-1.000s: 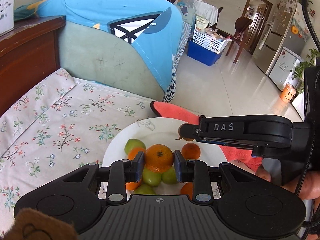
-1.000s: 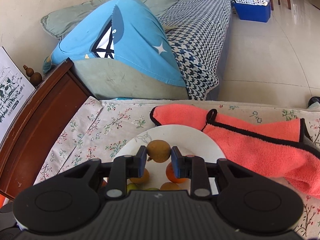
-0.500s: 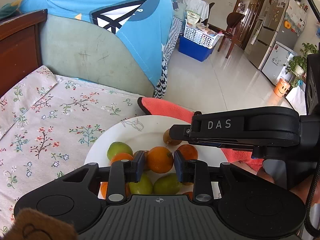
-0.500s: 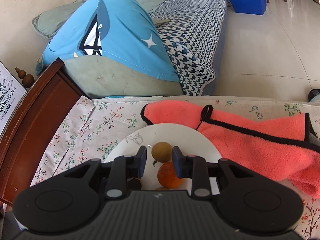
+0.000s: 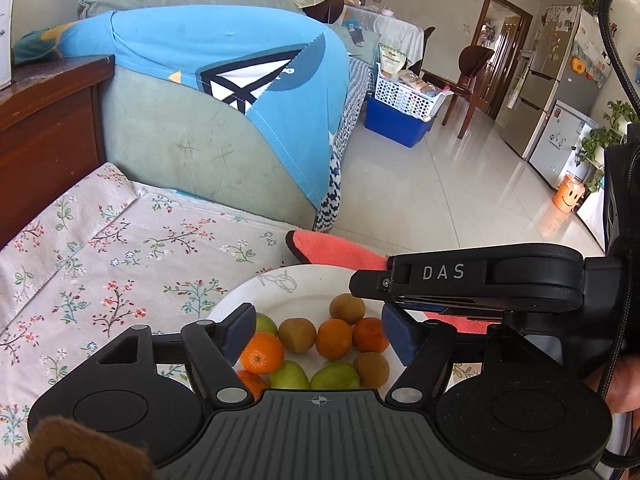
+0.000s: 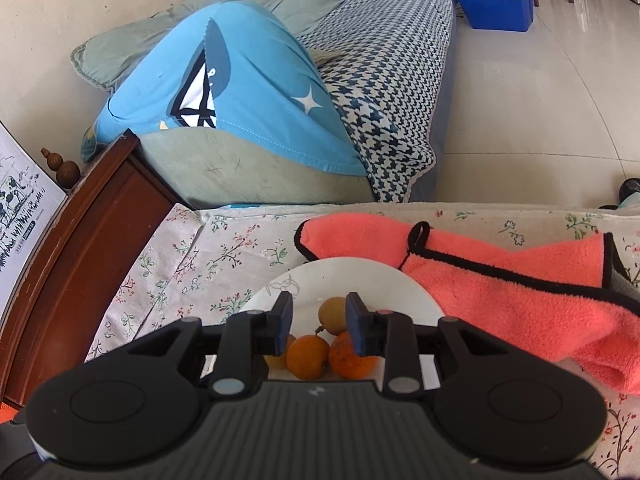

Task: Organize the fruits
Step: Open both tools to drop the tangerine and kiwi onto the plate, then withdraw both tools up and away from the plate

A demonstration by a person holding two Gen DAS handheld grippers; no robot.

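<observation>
Fruits (image 5: pixel 320 344) on white plate (image 5: pixel 304 284); right gripper (image 5: pixel 384 300) body marked "DAS".

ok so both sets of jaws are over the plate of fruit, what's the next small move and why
Probably lift the left gripper back off the plate. Its jaws have just been opening and stand wide with nothing held; the orange it carried lies among the fruit, so that drop looks finished.

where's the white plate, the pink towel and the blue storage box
white plate (image 5: pixel 304 284): left wrist view, bare far rim
pink towel (image 6: pixel 520 304): right wrist view, middle of the fabric
blue storage box (image 5: pixel 394 128): left wrist view, front wall
</observation>
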